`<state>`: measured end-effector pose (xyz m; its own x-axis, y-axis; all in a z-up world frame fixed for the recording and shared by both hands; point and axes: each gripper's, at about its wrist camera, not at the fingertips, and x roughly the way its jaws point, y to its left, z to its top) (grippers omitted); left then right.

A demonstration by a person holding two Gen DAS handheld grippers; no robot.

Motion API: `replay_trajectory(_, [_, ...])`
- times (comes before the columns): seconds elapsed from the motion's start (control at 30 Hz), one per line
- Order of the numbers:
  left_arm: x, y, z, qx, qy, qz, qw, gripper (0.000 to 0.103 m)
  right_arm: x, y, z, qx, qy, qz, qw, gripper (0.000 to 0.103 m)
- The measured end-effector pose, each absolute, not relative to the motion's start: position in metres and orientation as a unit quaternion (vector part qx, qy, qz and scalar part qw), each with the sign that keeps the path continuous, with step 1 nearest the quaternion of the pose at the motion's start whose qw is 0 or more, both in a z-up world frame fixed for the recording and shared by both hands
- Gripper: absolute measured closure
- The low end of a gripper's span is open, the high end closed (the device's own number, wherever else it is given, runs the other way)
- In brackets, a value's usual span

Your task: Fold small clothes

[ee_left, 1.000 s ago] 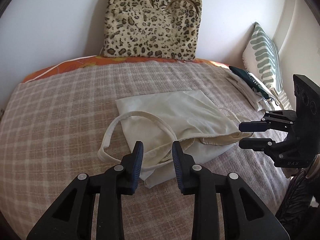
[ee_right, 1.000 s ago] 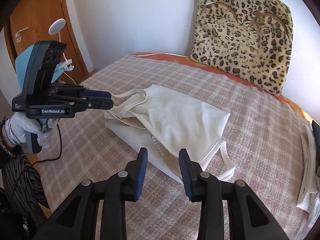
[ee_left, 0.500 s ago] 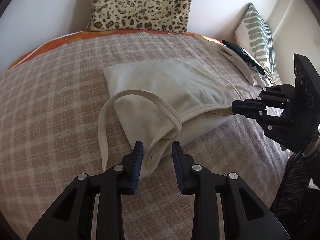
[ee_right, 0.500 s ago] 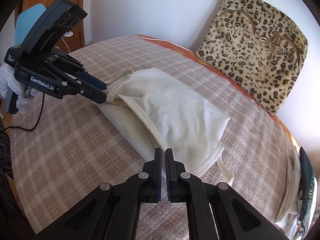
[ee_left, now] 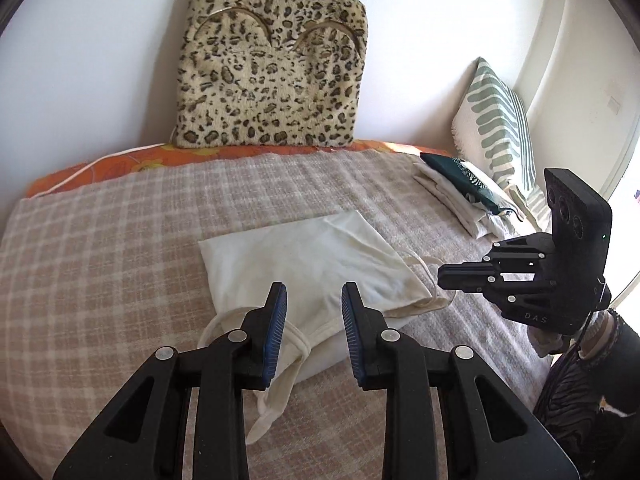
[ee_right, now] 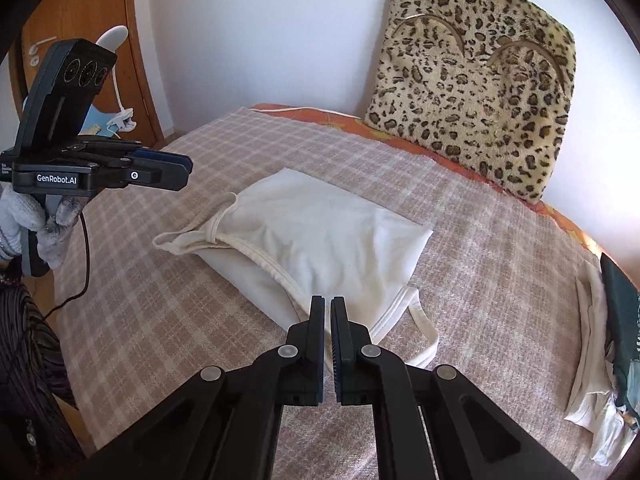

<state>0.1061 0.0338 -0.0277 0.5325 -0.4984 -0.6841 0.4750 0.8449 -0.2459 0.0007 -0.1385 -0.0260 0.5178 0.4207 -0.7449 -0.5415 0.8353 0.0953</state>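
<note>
Cream camisole (ee_left: 320,264), folded over on itself into a soft, rough rectangle, lying mid-bed on the checked blanket (ee_left: 100,248); thin cotton-like knit, faintly yellowed, puffed rather than flat; bound edging along the neckline; narrow straps (ee_right: 420,320) looping loose off the near corners, one trailing out past the fold toward the near edge; far corners fairly square, near edge lumpy and doubled.

Left tool (ee_left: 314,332) hanging above the near strap end, blue ribbed pads parted, nothing pinched between them, cloth seen through the gap only. Right tool (ee_right: 327,332) clenched, pads nearly meeting, empty; tips low over the near hem of the camisole, contact impossible to tell.

Blanket woven in beige and white squares, coarse and slightly fuzzy; orange sheet edge (ee_left: 120,162) showing at the far side. Leopard-print cushion (ee_left: 272,68) propped upright against the white wall, plush, squarish, with two curved seams. Striped pillow (ee_left: 496,128) at the far right, green on white. Stack of folded clothes (ee_left: 460,192) just beside it, pale pieces under a dark green one. Wooden door (ee_right: 80,8) at the far left in the right wrist view.
</note>
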Motion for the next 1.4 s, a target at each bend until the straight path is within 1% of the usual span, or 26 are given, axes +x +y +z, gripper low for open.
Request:
replay_trajectory(0.07, [0.119, 0.021, -0.04, 0.007, 0.408, -0.269, 0.873, 0.078, 0.01, -0.142, -0.027, -0.037, 0.412, 0.273, 0.868, 0.099])
replay_trajectory(0.13, [0.128, 0.012, -0.055, 0.007, 0.429, -0.268, 0.862, 0.078, 0.019, -0.142, -0.033, -0.024, 0.419, 0.256, 0.871, 0.092])
replay_trajectory(0.27, [0.127, -0.005, -0.08, 0.036, 0.457, -0.272, 0.846, 0.078, 0.032, -0.135, -0.052, -0.008, 0.445, 0.257, 0.858, 0.091])
replay_trajectory(0.33, [0.117, -0.012, -0.087, 0.055, 0.463, -0.279, 0.84, 0.078, 0.034, -0.132, -0.06, -0.015, 0.459, 0.26, 0.849, 0.089])
replay_trajectory(0.47, [0.099, -0.017, -0.094, 0.093, 0.463, -0.286, 0.834, 0.078, 0.034, -0.135, -0.077, -0.047, 0.494, 0.244, 0.833, 0.089])
replay_trajectory(0.57, [0.093, -0.009, -0.092, 0.079, 0.469, -0.29, 0.83, 0.078, 0.03, -0.147, -0.082, -0.052, 0.506, 0.237, 0.828, 0.089])
replay_trajectory(0.63, [0.089, -0.002, -0.089, 0.068, 0.472, -0.294, 0.828, 0.078, 0.028, -0.158, -0.081, -0.042, 0.507, 0.234, 0.828, 0.082])
replay_trajectory(0.7, [0.082, 0.003, -0.083, 0.056, 0.469, -0.295, 0.83, 0.076, 0.027, -0.171, -0.077, -0.015, 0.5, 0.239, 0.832, 0.079])
replay_trajectory(0.73, [0.08, 0.006, -0.078, 0.049, 0.465, -0.294, 0.834, 0.075, 0.028, -0.177, -0.073, 0.004, 0.493, 0.245, 0.835, 0.076])
replay_trajectory(0.8, [0.077, 0.015, -0.068, 0.028, 0.451, -0.283, 0.846, 0.075, 0.03, -0.187, -0.064, 0.036, 0.473, 0.25, 0.844, 0.07])
replay_trajectory(0.87, [0.079, 0.032, -0.06, -0.021, 0.442, -0.267, 0.856, 0.071, 0.037, -0.195, -0.058, 0.065, 0.458, 0.248, 0.851, 0.066])
replay_trajectory(0.9, [0.082, 0.043, -0.058, -0.052, 0.44, -0.256, 0.859, 0.059, 0.043, -0.198, -0.057, 0.082, 0.456, 0.247, 0.851, 0.064])
replay_trajectory(0.93, [0.086, 0.055, -0.058, -0.087, 0.438, -0.241, 0.862, 0.05, 0.051, -0.201, -0.057, 0.099, 0.454, 0.246, 0.85, 0.063])
replay_trajectory(0.97, [0.091, 0.066, -0.059, -0.119, 0.438, -0.228, 0.862, 0.05, 0.058, -0.203, -0.059, 0.116, 0.453, 0.245, 0.849, 0.062])
replay_trajectory(1.0, [0.096, 0.074, -0.061, -0.143, 0.44, -0.219, 0.859, 0.05, 0.064, -0.205, -0.061, 0.133, 0.453, 0.245, 0.847, 0.056])
replay_trajectory(1.03, [0.101, 0.081, -0.064, -0.161, 0.442, -0.21, 0.857, 0.05, 0.072, -0.206, -0.062, 0.15, 0.452, 0.247, 0.844, 0.054])
replay_trajectory(1.13, [0.114, 0.094, -0.071, -0.19, 0.446, -0.188, 0.854, 0.05, 0.089, -0.205, -0.07, 0.184, 0.455, 0.253, 0.834, 0.053])
replay_trajectory(1.2, [0.123, 0.099, -0.08, -0.199, 0.457, -0.179, 0.848, 0.05, 0.097, -0.199, -0.073, 0.178, 0.459, 0.248, 0.834, 0.053])
replay_trajectory(1.27, [0.13, 0.104, -0.091, -0.218, 0.474, -0.179, 0.834, 0.05, 0.104, -0.196, -0.079, 0.174, 0.462, 0.248, 0.834, 0.05])
replay_trajectory(1.33, [0.133, 0.108, -0.103, -0.255, 0.494, -0.182, 0.811, 0.05, 0.108, -0.198, -0.086, 0.183, 0.463, 0.25, 0.83, 0.042])
replay_trajectory(1.4, [0.13, 0.109, -0.108, -0.278, 0.503, -0.186, 0.797, 0.05, 0.111, -0.202, -0.092, 0.192, 0.467, 0.244, 0.828, 0.042])
